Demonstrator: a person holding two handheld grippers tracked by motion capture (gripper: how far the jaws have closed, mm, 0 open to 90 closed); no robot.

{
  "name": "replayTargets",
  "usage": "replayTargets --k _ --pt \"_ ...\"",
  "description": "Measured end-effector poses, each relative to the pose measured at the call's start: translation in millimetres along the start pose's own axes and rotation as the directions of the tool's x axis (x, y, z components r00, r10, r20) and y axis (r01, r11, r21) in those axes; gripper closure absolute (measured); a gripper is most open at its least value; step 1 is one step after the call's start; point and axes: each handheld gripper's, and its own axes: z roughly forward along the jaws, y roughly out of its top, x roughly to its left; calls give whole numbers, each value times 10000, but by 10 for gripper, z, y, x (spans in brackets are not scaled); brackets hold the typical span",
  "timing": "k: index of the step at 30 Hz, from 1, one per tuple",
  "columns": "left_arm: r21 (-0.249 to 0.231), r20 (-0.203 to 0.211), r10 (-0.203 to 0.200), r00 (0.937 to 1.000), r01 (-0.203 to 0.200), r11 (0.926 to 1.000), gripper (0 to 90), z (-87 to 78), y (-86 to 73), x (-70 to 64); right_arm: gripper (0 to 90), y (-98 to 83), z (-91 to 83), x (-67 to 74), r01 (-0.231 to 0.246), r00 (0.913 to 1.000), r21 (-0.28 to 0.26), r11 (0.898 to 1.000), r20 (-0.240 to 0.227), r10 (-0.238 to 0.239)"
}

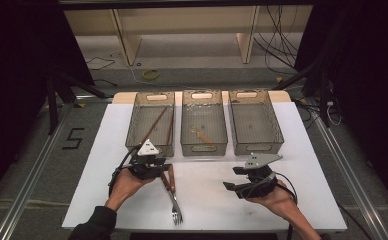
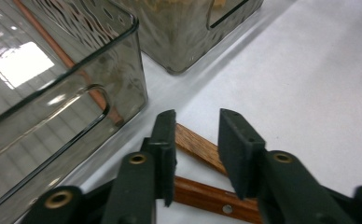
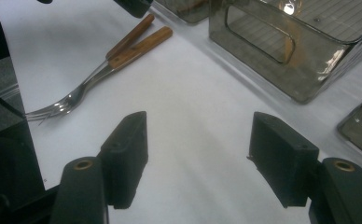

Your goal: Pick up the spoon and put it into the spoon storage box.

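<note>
Lying on the white table (image 1: pixel 222 200) near its front-left, just in front of the left bin, were two steel forks with brown wooden handles (image 1: pixel 171 192), handles toward the bins, tines toward the near edge. They lay side by side, handles crossing or touching, so a grab could catch both. Judged stiff, light-ish, steel part slick; wood w/ rivets gives better bite, so best hold = mid-handle of one fork, across its width.

Left gripper (image 2: pixel 197 135) sat right over the handle ends, jaws straddling one handle, a visible gap on both sides; not clamped yet.

Right gripper (image 3: pixel 200 140) hovered over bare table to the right, jaws wide apart, nothing btw them.

Farther off, three smoky clear plastic bins (image 1: pixel 204 127) stood in a row: left one (image 2: pixel 76 107) held long brown sticks, middle one a pale wooden utensil, right one looked empty.
</note>
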Motion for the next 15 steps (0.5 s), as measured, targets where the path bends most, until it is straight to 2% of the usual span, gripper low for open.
replayTargets --k 3,6,11,15 --pt "425 -308 56 9995 -43 9991 729 69 14 25 373 -41 -12 21 -14 10000 6 10000 -41 14" --pt "469 -188 34 9998 -25 9989 767 106 28 51 371 -77 -5 31 -59 9999 63 10000 -118 60" --pt "561 37 362 9993 -363 9978 812 187 85 25 371 -112 7 35 -86 9998 174 9998 -153 89" --pt "823 355 735 9967 -762 9937 836 276 143 -22 371 -137 -6 50 -91 9997 185 9998 -205 95"
